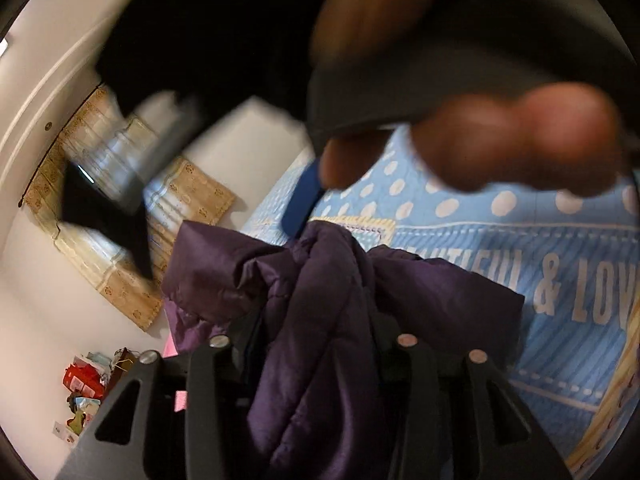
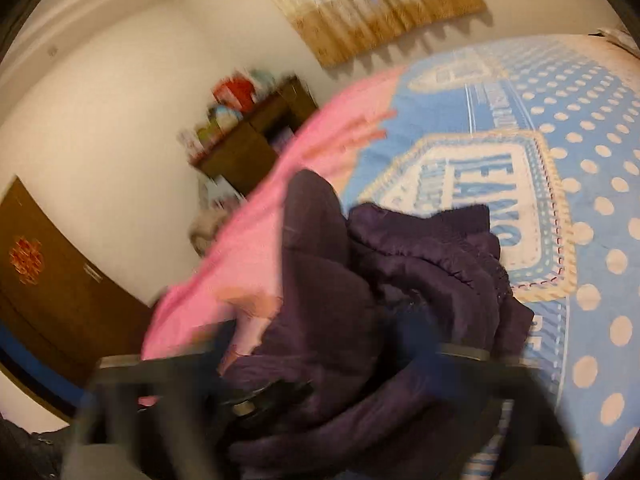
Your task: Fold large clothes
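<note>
Folding has barely begun: the dark purple quilted jacket (image 1: 320,320) hangs bunched above the blue polka-dot bed (image 1: 540,300), clamped in the left gripper (image 1: 316,344) and the closed right gripper (image 2: 340,360).

Bed surface: the blue dotted bedspread (image 2: 580,128) lies bare to the right of and beyond the purple jacket (image 2: 420,264), so a gripper could pass there.
Left of jacket: a pink cloth (image 2: 248,248) covers the bed's edge, touching the jacket.
Between left jaws: bunched jacket fabric (image 1: 320,320) fills the gap.
Ahead of left gripper: a blurred hand (image 1: 520,140) and a dark sleeve (image 1: 440,92) block the upper view.
Beyond the bed: a brown cabinet (image 2: 260,140) with clutter stands against the wall.
</note>
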A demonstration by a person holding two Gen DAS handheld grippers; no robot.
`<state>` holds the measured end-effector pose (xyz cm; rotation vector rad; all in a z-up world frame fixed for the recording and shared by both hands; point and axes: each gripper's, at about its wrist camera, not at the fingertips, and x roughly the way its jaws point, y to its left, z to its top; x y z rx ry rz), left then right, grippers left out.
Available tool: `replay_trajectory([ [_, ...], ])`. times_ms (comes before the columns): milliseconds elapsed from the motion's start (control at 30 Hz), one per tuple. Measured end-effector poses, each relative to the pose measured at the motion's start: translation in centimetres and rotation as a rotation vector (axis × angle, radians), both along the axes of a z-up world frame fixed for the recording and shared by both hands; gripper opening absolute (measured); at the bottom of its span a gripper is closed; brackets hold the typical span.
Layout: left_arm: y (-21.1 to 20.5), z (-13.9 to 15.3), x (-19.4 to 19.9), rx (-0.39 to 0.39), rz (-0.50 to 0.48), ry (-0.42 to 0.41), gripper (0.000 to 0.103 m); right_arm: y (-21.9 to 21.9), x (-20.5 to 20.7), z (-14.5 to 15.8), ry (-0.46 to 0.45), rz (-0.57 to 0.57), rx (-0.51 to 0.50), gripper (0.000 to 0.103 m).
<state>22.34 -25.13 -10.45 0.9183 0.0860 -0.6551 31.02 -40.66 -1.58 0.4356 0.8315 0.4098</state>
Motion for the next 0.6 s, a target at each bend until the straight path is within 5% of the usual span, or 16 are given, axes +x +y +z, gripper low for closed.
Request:
replay_trajectory([
  [67,-0.3,0.3,-2.1,-0.013,-0.003,0.005,0.057,0.3,0.3,-0.5,0.013,0.005,-0.029,0.012],
  [233,3.8,4.4,-5.2,-0.146,-0.069,0.100,0.063,-0.5,-0.7,-0.2,-0.009,-0.036,-0.088,0.012],
  [333,7.3,7.6,-6.4,-0.245,-0.096,0.113,0.088,-1.4,-0.8,-0.7,-0.008,-0.057,-0.107,0.011],
  [533,10.6,10.3,1.0,-0.385,0.086,0.205,0.092,-2.3,-1.3,-1.0,-0.011,-0.070,-0.113,0.011],
  [600,9.8,8.4,5.4,-0.382,0.152,0.345,0.092,-2.5,-1.3,-1.2,-0.010,-0.080,-0.115,0.011],
])
